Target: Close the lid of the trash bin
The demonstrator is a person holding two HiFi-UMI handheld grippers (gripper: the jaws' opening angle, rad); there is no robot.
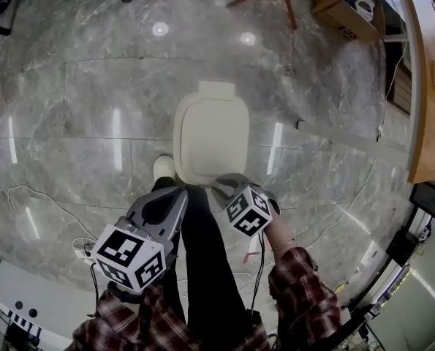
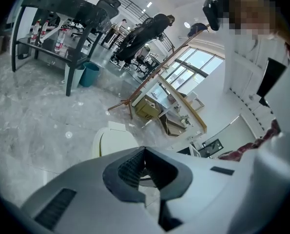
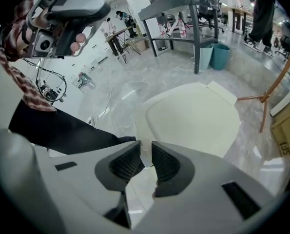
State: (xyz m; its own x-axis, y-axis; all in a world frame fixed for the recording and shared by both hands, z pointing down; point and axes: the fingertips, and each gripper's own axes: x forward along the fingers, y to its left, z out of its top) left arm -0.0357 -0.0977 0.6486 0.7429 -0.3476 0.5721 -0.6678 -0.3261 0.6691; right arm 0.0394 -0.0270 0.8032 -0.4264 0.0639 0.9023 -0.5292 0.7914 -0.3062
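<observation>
From above in the head view, a cream trash bin stands on the grey marble floor, and its lid looks flat down. My left gripper hangs just short of the bin's near left corner, jaws shut and empty. At the bin's near edge my right gripper is also shut, with only a thin slit between its pads. The left gripper view has the bin beyond the left gripper. Just past the right gripper in the right gripper view lies the lid.
A black trouser leg and a white shoe stand close to the bin's near left side. Cables and a power strip lie on the floor at the left. A wooden counter and a cardboard box are at the right.
</observation>
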